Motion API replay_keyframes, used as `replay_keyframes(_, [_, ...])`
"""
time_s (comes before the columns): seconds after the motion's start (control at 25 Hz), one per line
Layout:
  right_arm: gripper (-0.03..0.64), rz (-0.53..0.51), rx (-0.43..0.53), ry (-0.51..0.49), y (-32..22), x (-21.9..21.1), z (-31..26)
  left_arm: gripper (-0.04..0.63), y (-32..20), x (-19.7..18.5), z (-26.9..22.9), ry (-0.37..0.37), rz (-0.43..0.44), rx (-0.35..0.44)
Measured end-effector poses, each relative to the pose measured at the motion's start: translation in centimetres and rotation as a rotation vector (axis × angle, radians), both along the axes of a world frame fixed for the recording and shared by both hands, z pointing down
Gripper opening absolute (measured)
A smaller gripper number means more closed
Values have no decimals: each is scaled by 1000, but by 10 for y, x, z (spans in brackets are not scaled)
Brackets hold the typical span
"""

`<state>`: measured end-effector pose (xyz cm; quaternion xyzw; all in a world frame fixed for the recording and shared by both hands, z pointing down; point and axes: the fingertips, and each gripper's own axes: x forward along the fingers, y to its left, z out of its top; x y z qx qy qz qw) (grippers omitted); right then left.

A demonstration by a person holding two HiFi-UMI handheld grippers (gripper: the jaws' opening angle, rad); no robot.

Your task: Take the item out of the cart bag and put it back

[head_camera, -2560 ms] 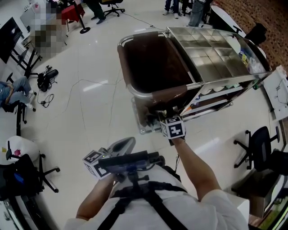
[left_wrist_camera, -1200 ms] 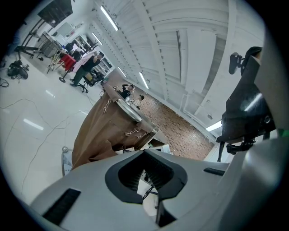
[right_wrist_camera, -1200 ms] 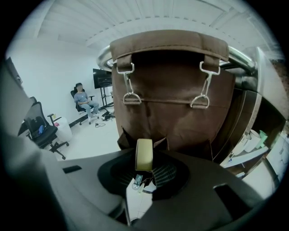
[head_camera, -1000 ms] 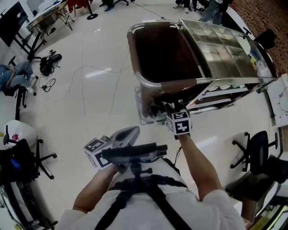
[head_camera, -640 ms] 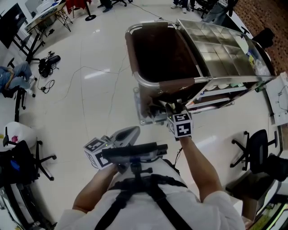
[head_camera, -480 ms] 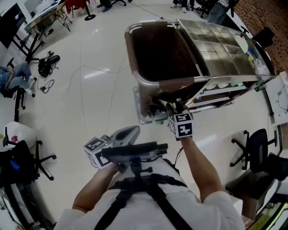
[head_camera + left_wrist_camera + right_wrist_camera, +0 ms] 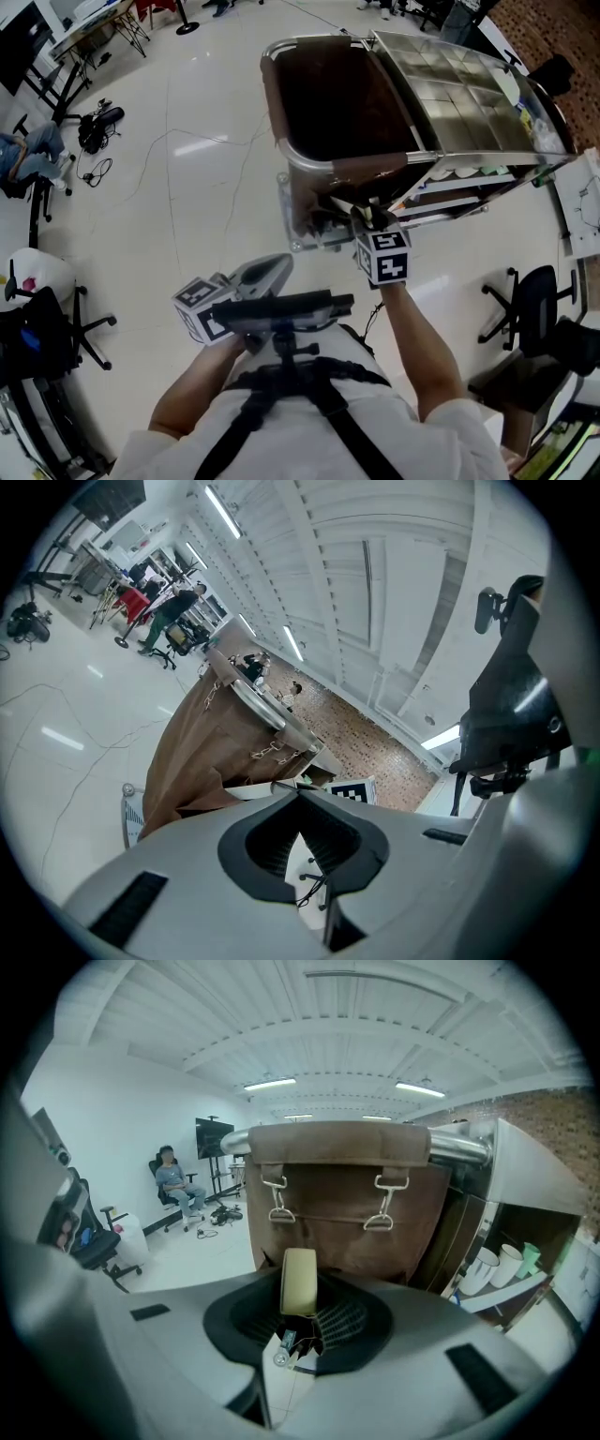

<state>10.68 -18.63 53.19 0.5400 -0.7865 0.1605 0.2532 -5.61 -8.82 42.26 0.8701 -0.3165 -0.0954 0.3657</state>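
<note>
The brown cart bag (image 7: 328,103) hangs open in the cart's metal frame (image 7: 309,169). In the right gripper view its front face (image 7: 337,1213) with two clips fills the middle. My right gripper (image 7: 361,214) is low against the bag's near side, shut on a flat beige item (image 7: 299,1281) that stands upright between its jaws (image 7: 298,1302). My left gripper (image 7: 279,265) hangs back near my body, apart from the cart. In the left gripper view its jaws (image 7: 300,806) meet with nothing between them, and the bag (image 7: 202,752) shows beyond them.
The cart's steel top with several compartments (image 7: 459,89) lies right of the bag, and cups (image 7: 497,1265) stand on a shelf below. Office chairs (image 7: 530,305) (image 7: 56,337) stand at both sides. Cables (image 7: 94,127) lie on the floor at far left. A person (image 7: 176,1185) sits far back.
My right gripper has edged a little to the right along the bag's near side with the beige item still in it. The left gripper has hardly moved.
</note>
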Motion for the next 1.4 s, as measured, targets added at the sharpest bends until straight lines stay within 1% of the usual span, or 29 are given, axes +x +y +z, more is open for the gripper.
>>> replay_keyframes(0.28, [77, 0, 33, -2, 4, 0, -17, 3, -3, -2, 2, 4, -7, -3])
replay_keyframes(0.68, [77, 11, 67, -58, 15, 3, -45, 3, -5, -1, 2, 2, -3, -8])
replay_keyframes(1.0, [77, 33, 76, -90, 23, 9, -52, 3, -8, 1, 3, 4, -5, 4])
replay_keyframes(1.4, [77, 51, 100, -122, 37, 15, -68, 3, -5, 7, 7, -10, 35, -7])
